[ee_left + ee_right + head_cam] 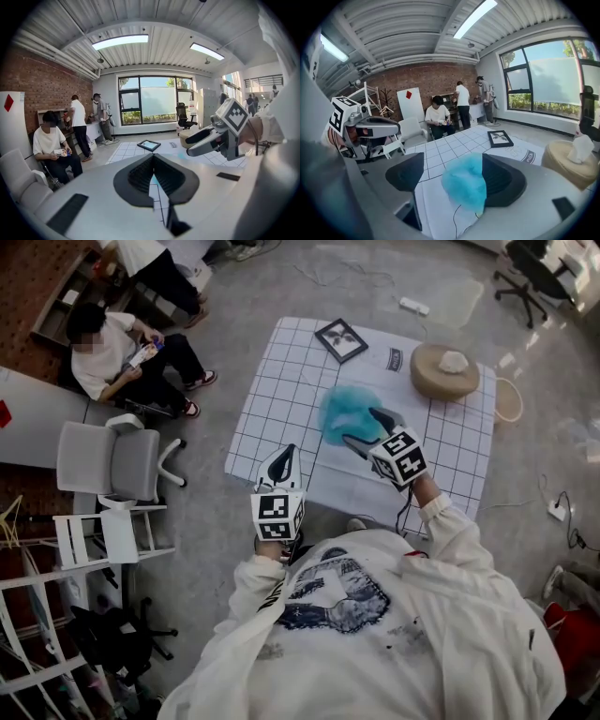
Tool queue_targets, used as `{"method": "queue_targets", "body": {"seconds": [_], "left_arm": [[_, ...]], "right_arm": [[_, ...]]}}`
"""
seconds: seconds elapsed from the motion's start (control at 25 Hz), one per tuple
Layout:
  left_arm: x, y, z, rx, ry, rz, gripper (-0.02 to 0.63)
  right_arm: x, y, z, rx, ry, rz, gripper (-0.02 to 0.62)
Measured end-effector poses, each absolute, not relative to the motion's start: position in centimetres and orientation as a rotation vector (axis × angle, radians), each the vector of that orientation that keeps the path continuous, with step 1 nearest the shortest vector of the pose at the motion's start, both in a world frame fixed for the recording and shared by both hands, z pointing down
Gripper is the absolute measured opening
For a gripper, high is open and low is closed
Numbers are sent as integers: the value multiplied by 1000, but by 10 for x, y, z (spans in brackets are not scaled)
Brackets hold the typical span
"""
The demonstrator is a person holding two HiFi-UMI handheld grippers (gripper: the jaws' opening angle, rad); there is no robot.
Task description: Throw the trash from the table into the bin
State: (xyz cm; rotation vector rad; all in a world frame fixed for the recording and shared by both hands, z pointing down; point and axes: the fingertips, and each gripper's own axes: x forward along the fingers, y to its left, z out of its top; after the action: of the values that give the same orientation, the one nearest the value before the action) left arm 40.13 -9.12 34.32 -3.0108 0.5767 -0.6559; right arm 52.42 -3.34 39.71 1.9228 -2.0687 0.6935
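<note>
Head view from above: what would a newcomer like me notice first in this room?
The bright blue fluffy bundle jumps out, lying on the white gridded cloth between the open jaws of the right gripper. The left gripper, shut, hovers at the cloth's near edge. At the far end are a black picture frame and a round tan cushion with crumpled white paper on top.

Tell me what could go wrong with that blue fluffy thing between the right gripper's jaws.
The right gripper is open, with the blue wad off-centre against one pad: closing might catch only an edge and drop it. The jaws might also pinch the grid cloth beneath, dragging the picture frame.
</note>
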Motion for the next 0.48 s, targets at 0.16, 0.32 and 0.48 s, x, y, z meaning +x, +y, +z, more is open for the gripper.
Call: {"method": "queue_targets", "body": {"seconds": [0.16,0.32,0.48], "left_arm": [[405,-93,348,-3013,568,-674,6],[409,-95,349,-3012,559,-683,6],[408,-100,352,-3010,575,-705,6]], "right_arm": [[520,-38,408,1838,-2090,688,450],[532,-45,424,1783,-2034,659,457],[545,-53,451,1702,-2003,661,457]]}}
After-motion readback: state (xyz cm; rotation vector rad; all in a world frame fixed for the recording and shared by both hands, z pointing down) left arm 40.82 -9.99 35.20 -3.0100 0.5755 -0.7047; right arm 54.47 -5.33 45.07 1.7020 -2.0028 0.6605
